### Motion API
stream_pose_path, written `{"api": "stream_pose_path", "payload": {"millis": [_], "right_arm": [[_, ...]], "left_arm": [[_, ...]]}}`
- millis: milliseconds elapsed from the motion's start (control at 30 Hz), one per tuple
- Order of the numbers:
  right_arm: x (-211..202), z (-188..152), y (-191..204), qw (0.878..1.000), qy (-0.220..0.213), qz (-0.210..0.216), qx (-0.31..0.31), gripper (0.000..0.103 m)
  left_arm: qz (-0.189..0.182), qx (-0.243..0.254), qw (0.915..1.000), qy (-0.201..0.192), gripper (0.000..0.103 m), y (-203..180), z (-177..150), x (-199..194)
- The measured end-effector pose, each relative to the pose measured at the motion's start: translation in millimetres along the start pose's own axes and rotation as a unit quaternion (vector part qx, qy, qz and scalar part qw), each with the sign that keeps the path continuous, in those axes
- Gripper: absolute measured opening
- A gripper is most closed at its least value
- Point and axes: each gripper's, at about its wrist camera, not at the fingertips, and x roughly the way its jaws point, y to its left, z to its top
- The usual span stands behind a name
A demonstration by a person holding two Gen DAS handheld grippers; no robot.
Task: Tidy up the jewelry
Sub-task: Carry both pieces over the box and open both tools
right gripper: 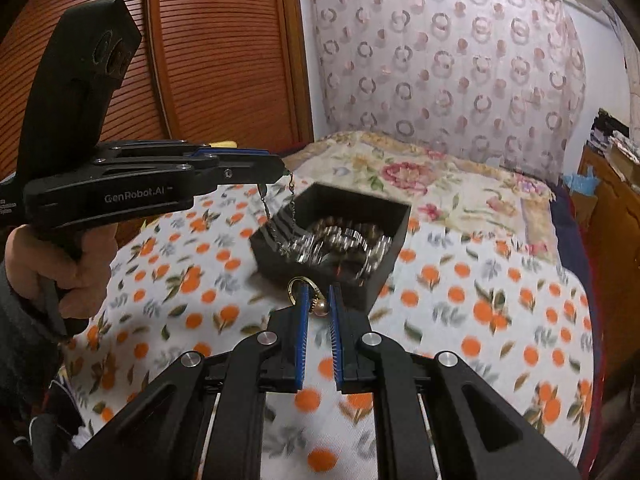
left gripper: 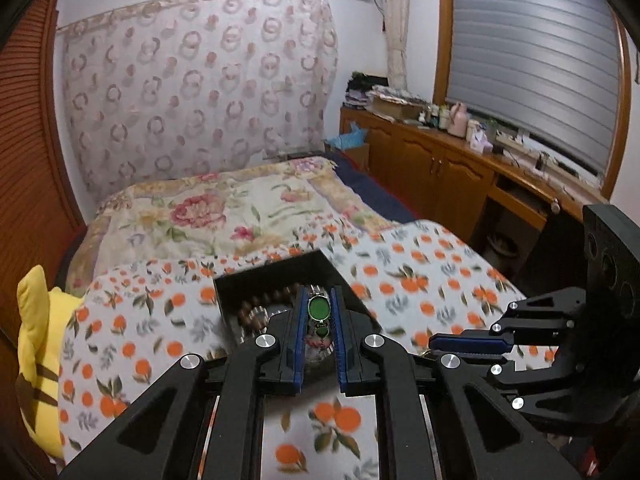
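The bed [right gripper: 460, 300] carries the black box [right gripper: 394, 216], open top, already part-filled with beads and bracelets. Your left tongs [left gripper: 319, 312] hang over the box, clenched on a green-stone chain [left gripper: 319, 307] whose long axis drops straight down into it. Your right tongs [right gripper: 319, 304] sit just short of the box's near wall, clamped on a gold ring [right gripper: 298, 282]. Judgement: the left is nearer; the box lies dead ahead of the right.

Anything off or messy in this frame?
Nothing damaged. The black box holds a tangled heap of bracelets. The green-stone chain, held by the left gripper, dangles over the box's edge.
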Motion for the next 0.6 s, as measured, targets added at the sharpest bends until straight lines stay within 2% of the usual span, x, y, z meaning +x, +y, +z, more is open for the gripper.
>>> {"api": "stream_pose_path", "payload": {"millis": [300, 600], "right_arm": [[38.1, 37.7, -20.8, 1.000, -0.002, -0.004, -0.001, 0.012], [94.4, 51.8, -44.2, 1.000, 0.023, -0.012, 0.011, 0.012]], "left_arm": [[0.005, -0.010, 0.9999, 0.008, 0.010, 22.2, 23.6, 36.1], [0.019, -0.026, 0.9990, 0.031, 0.011, 46.9, 19.8, 73.6]]}}
